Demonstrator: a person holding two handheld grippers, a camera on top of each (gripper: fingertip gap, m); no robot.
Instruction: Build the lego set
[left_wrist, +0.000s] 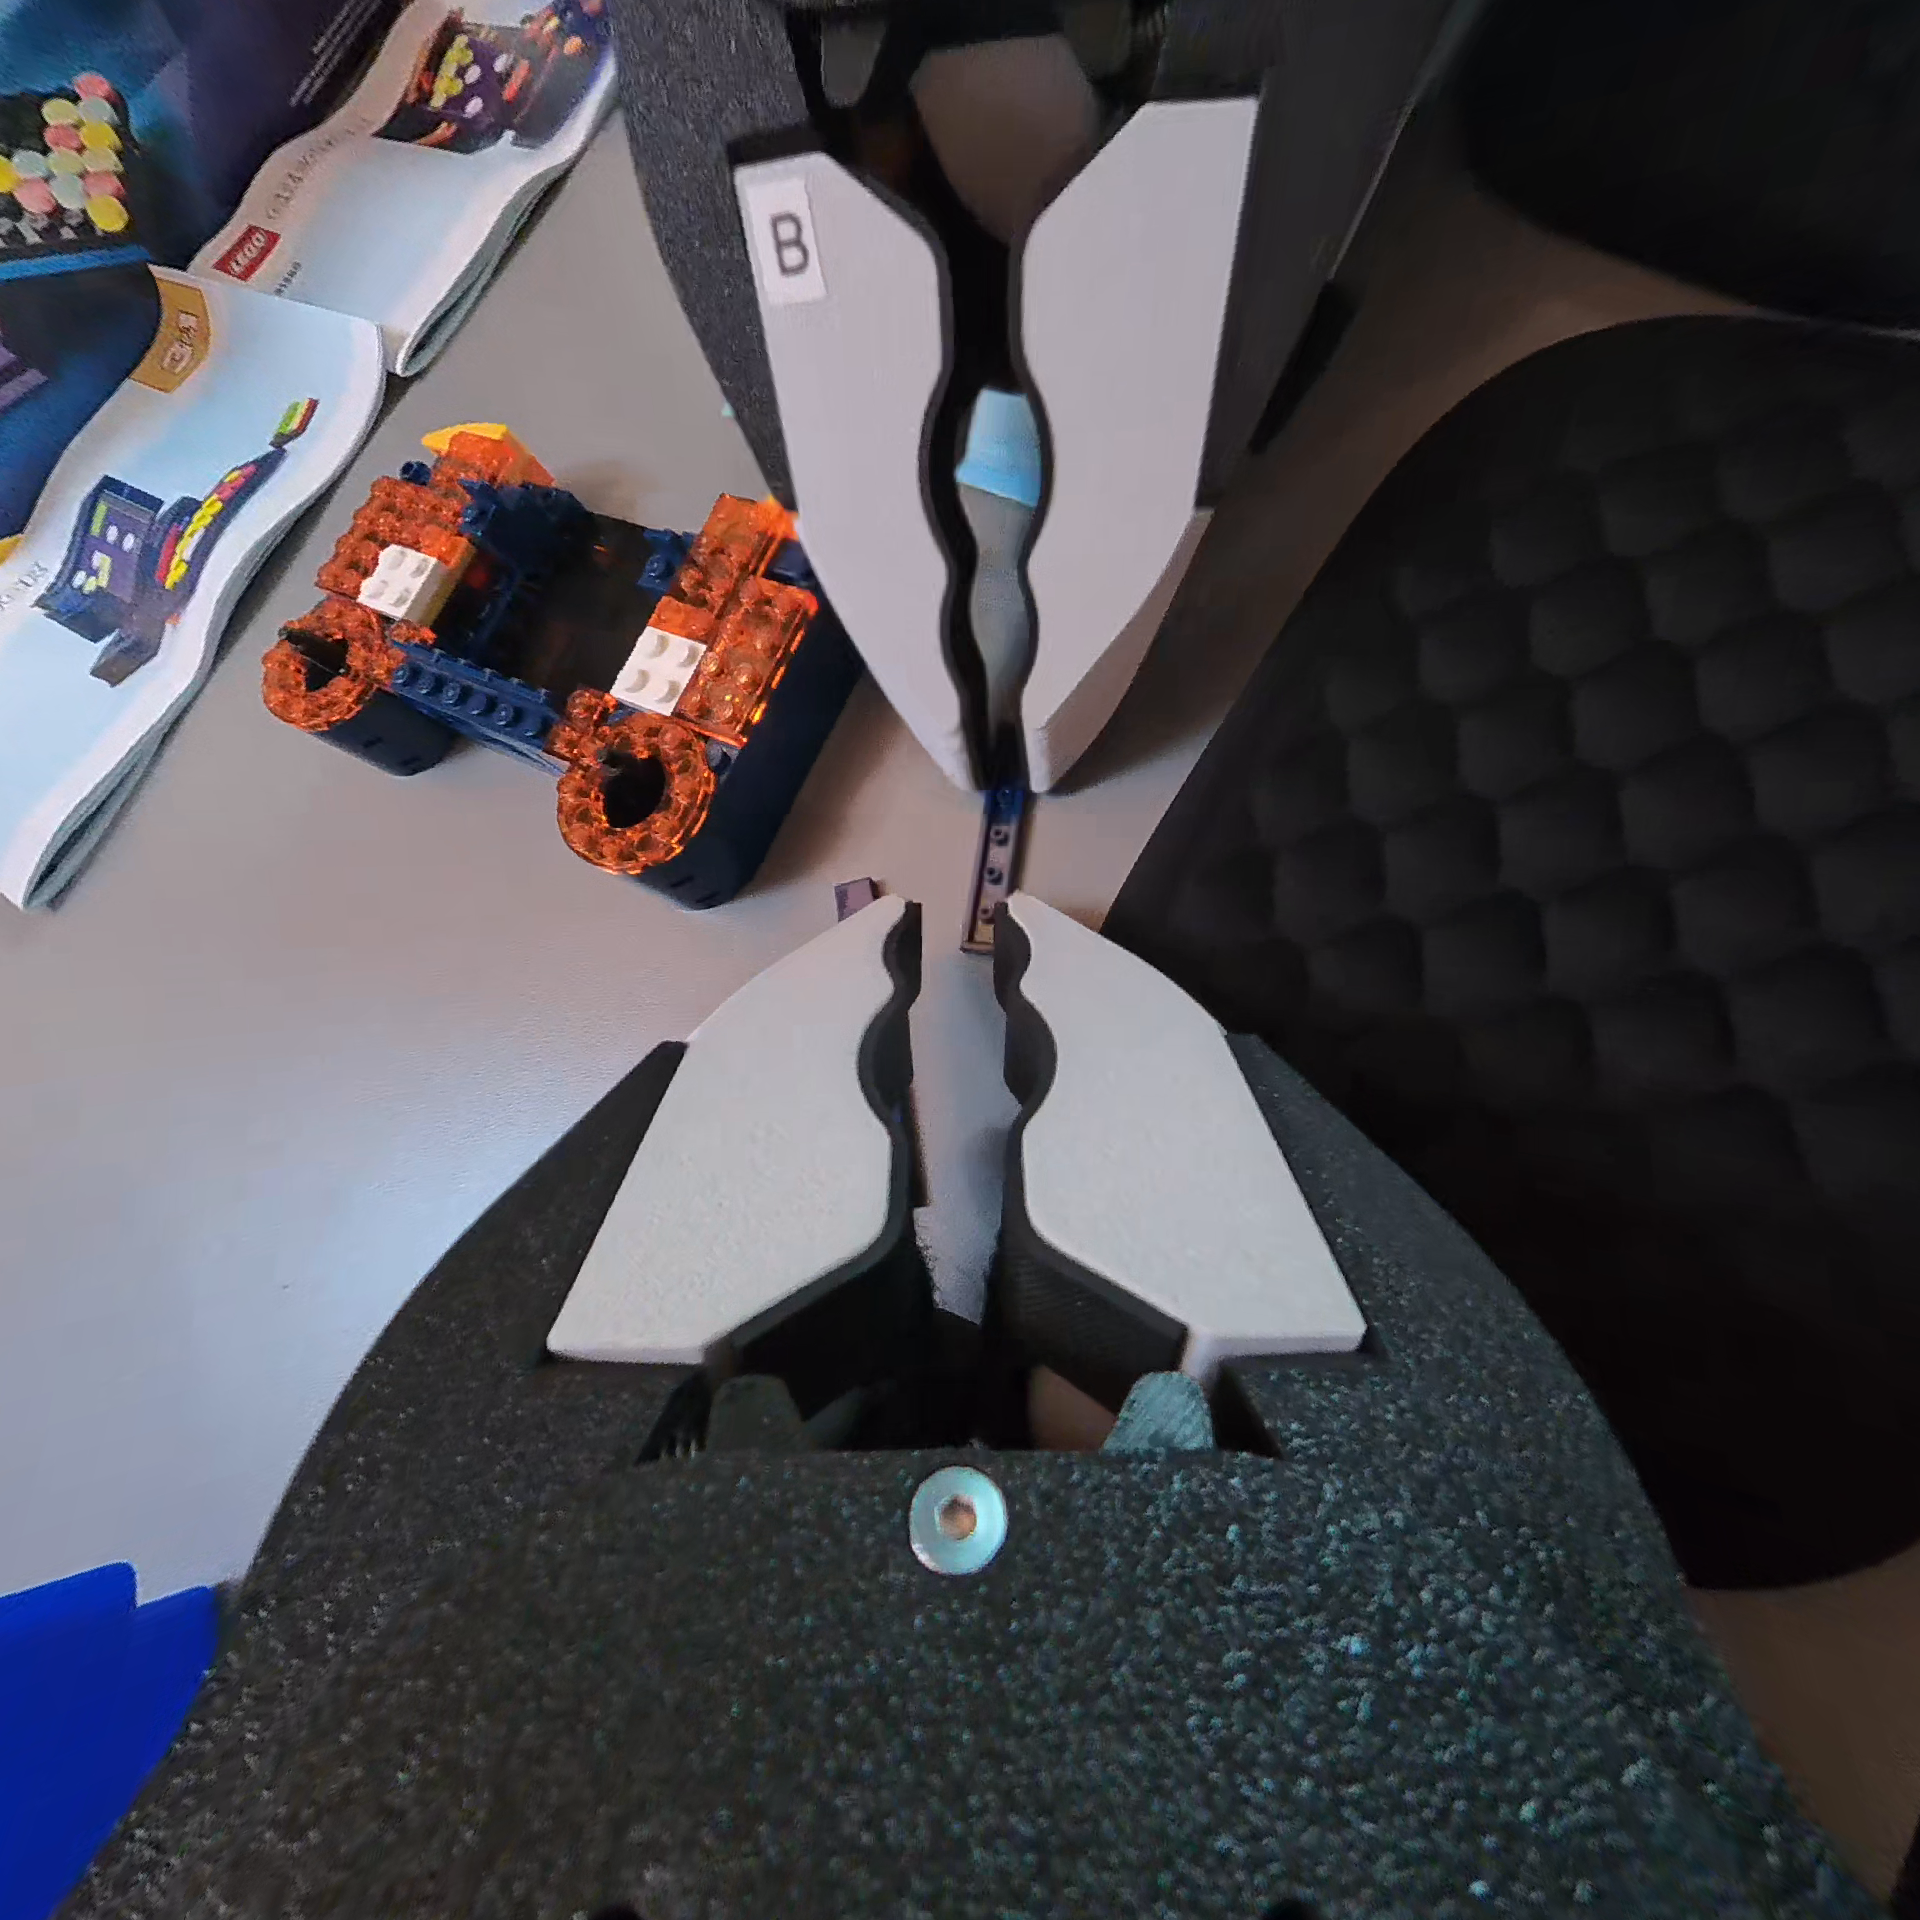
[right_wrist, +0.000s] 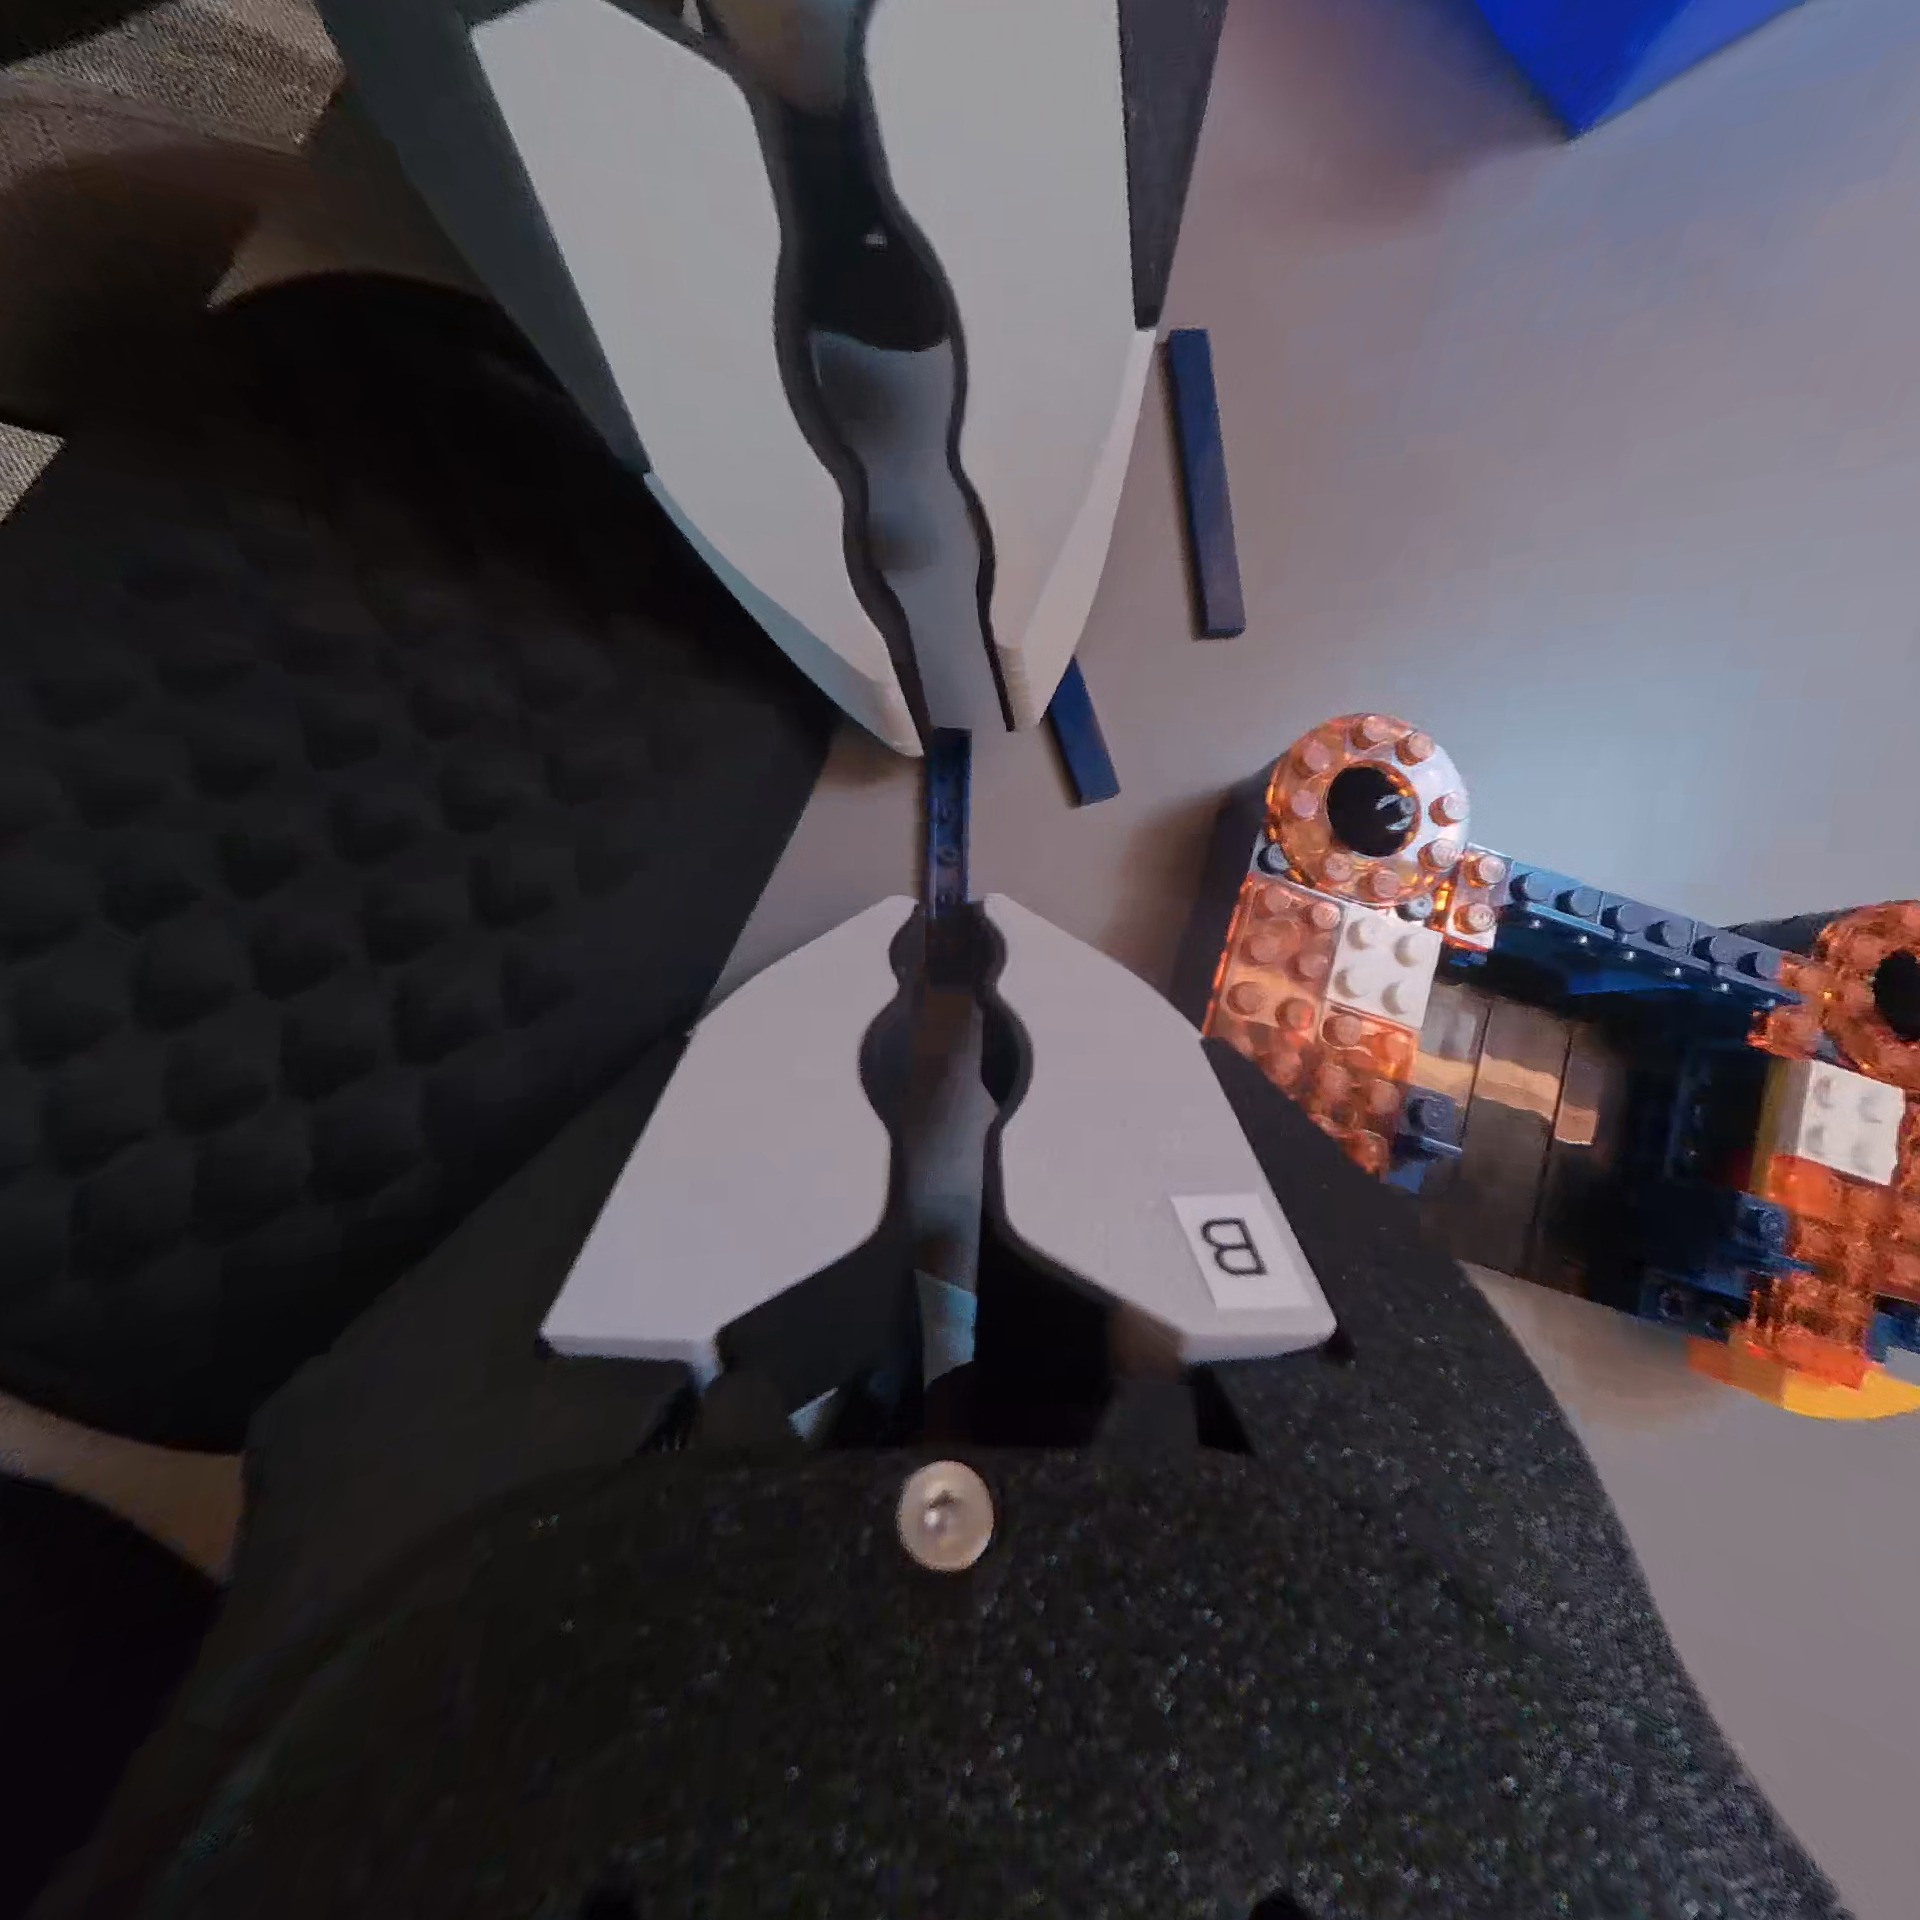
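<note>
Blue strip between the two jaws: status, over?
Right gripper clamps thin dark blue studded strip. Left gripper open, one finger beside strip's far end. Brick model alongside, apart.

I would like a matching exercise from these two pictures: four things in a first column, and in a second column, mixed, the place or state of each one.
Things:
1. studded dark blue strip
2. brick model
3. booklets
4. smooth dark blue bar

Places or states:
A. lying flat and alone on the table
B. gripped at one end by the right gripper
C. beside the model, at the view's left edge
D. orange and dark blue, on the table

Pairs: 1-B, 2-D, 3-C, 4-A
</note>
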